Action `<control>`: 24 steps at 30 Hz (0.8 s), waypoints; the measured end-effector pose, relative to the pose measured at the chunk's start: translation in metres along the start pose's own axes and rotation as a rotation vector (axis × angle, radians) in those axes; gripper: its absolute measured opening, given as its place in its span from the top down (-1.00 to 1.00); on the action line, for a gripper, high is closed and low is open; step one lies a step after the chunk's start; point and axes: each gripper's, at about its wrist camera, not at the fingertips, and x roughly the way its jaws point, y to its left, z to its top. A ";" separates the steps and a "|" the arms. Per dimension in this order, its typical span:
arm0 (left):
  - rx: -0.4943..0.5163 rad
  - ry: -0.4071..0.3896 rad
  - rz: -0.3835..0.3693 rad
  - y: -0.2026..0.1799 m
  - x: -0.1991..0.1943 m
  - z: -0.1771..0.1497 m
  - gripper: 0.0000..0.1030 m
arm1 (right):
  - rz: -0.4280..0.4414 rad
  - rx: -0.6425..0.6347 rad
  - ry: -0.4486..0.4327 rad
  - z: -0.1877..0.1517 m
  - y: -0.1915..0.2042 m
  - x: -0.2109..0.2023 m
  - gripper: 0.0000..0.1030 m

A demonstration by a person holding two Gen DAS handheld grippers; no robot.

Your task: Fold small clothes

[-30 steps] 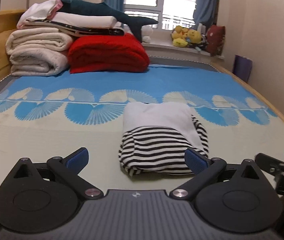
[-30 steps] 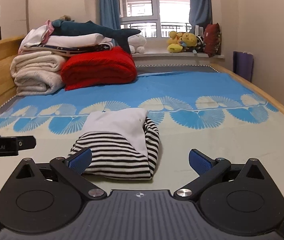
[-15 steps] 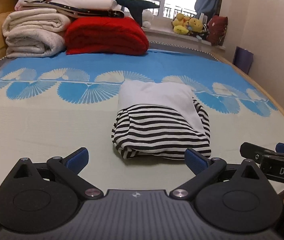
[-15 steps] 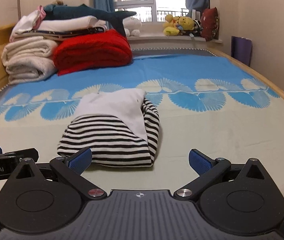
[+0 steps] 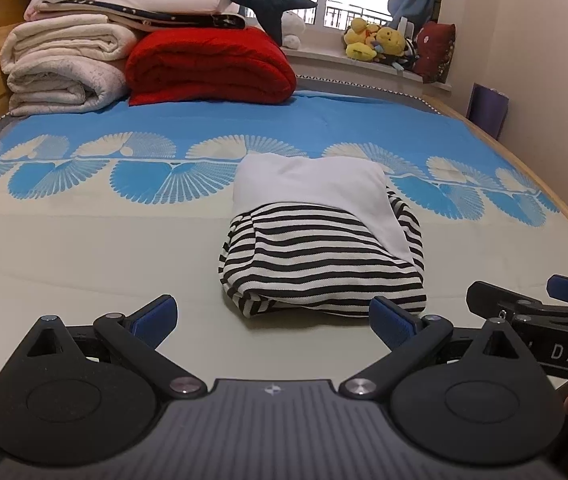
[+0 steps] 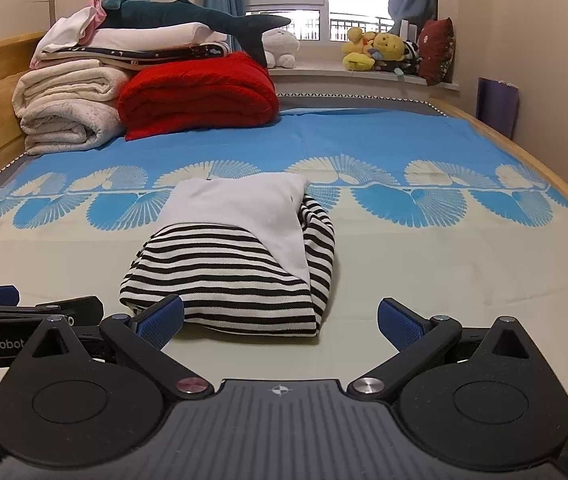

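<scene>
**Both claws wide apart in front of the folded garment**

The left claw (image 5: 272, 320) is held low over the near part of the bed (image 5: 84, 248), level and pointing straight along the bed toward the window. Its two blue fingers stand wide apart and hold nothing. The right finger (image 5: 390, 322) is just in front of the near right corner of the striped garment (image 5: 324, 264), but it is hard to tell if it touches the cloth.

The right claw (image 6: 280, 320) has the same low and level pose, beside the left one. Its fingers are also wide apart and empty. Its left finger (image 6: 162, 320) overlaps the near left edge of the garment in the right wrist view.

The striped garment lies folded into a compact bundle in the middle of the bed, with a white part on top at the far side. Its near edge is a rounded fold and it faces both claws.

Around the garment the bed surface is bare on the left, on the right and in front. The wooden edge (image 6: 544, 168) of the bed runs along the right side, well apart from the bundle. The red blanket (image 5: 208, 66) and the pile of white bedding (image 5: 64, 64) are far behind, at the left.
</scene>
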 end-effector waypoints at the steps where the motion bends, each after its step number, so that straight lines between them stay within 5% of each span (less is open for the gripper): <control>1: 0.002 -0.001 0.000 -0.001 0.000 0.000 -0.98 | 0.000 0.003 0.001 0.000 -0.001 -0.001 -0.98; 24: 0.006 -0.001 -0.001 -0.005 0.000 -0.001 -0.98 | 0.006 0.006 0.007 0.001 -0.002 -0.001 -0.98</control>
